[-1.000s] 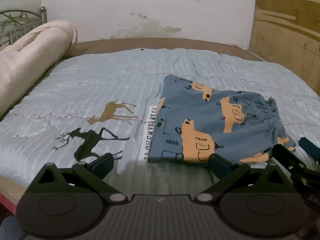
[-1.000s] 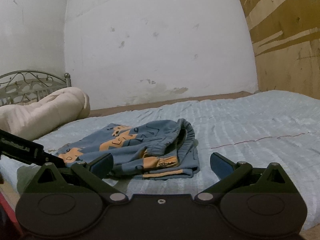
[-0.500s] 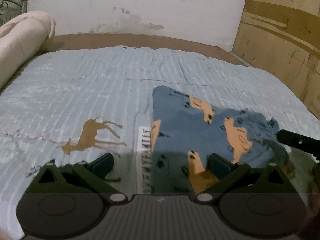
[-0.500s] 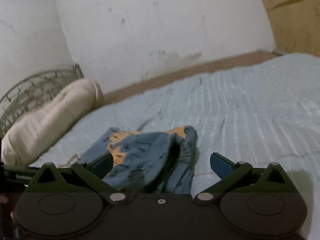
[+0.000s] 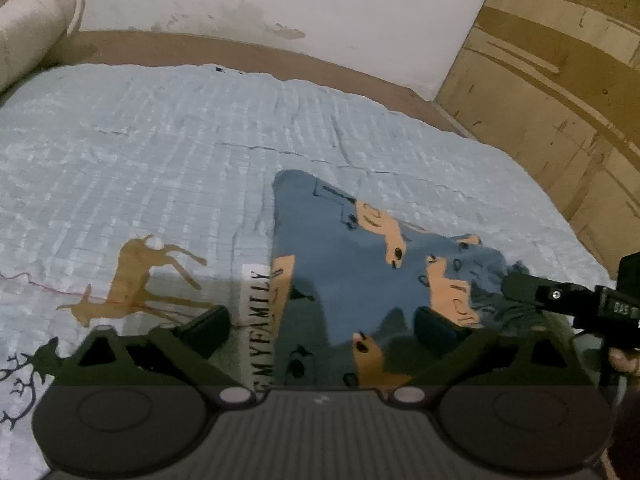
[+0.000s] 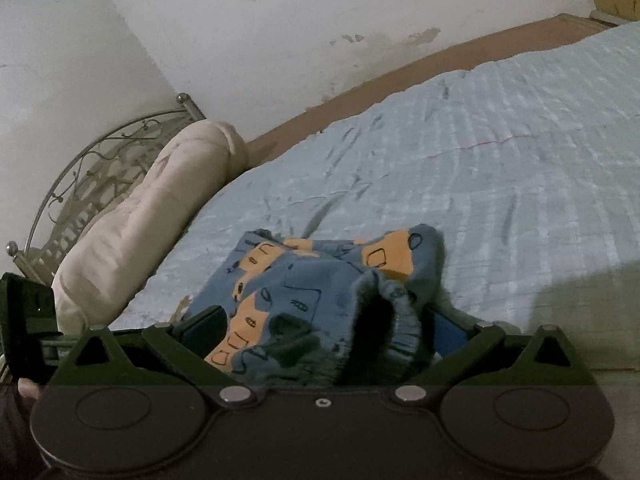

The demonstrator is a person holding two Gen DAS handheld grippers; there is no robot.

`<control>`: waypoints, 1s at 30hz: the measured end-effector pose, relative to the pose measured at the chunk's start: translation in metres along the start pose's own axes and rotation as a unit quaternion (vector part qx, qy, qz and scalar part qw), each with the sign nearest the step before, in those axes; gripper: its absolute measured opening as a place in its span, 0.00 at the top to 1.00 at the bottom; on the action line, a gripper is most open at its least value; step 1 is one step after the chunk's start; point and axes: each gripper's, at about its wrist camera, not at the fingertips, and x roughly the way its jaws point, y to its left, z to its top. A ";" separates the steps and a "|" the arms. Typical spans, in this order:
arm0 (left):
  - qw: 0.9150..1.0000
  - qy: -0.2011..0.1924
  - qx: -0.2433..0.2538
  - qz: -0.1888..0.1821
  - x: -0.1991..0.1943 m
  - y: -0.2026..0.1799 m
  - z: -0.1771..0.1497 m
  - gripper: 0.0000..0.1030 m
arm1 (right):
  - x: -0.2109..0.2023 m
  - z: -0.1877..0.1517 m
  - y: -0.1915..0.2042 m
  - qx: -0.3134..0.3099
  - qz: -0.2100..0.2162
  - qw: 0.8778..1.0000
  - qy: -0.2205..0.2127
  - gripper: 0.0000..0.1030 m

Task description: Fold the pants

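Straddling the near edge of the pants (image 5: 352,280), the left gripper (image 5: 320,330) tilts downward, its jaws wide but just closing a little, cloth between the pads and not yet pinched. At the waistband end the right gripper (image 6: 324,326) stands wide too, elastic bunched between its fingers, ungripped. Already folded into a compact stack, the pants probably need one more fold. Beyond lie the quilt (image 5: 160,152) and rolled blanket (image 6: 160,208).
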 end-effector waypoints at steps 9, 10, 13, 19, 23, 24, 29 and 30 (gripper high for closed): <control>1.000 0.013 0.007 0.015 -0.001 -0.007 0.004 0.41 | -0.006 -0.001 -0.006 0.021 -0.032 0.999 -0.018 0.28; 1.000 0.014 0.008 0.014 -0.001 -0.008 0.004 0.45 | -0.006 -0.002 -0.007 0.024 -0.035 0.999 -0.018 0.31; 1.000 0.013 0.009 0.018 -0.001 -0.011 0.005 0.54 | -0.007 -0.003 -0.010 0.032 -0.039 0.999 -0.020 0.44; 0.999 0.006 0.014 0.035 -0.003 -0.014 0.004 0.81 | -0.009 -0.009 -0.012 0.039 -0.049 0.997 -0.033 0.65; 0.999 0.001 0.007 0.034 -0.006 -0.012 0.007 0.91 | -0.011 -0.011 -0.003 0.015 -0.054 0.997 -0.044 0.72; 0.999 -0.001 0.007 0.034 -0.007 -0.012 0.007 0.91 | -0.012 -0.012 0.000 0.006 -0.057 0.997 -0.047 0.73; 0.999 -0.006 0.012 0.033 -0.012 -0.013 0.007 0.93 | -0.017 -0.016 0.011 -0.021 -0.058 0.996 -0.065 0.76; 0.999 -0.008 0.012 0.033 -0.012 -0.013 0.007 0.93 | -0.018 -0.017 0.012 -0.026 -0.059 0.996 -0.069 0.76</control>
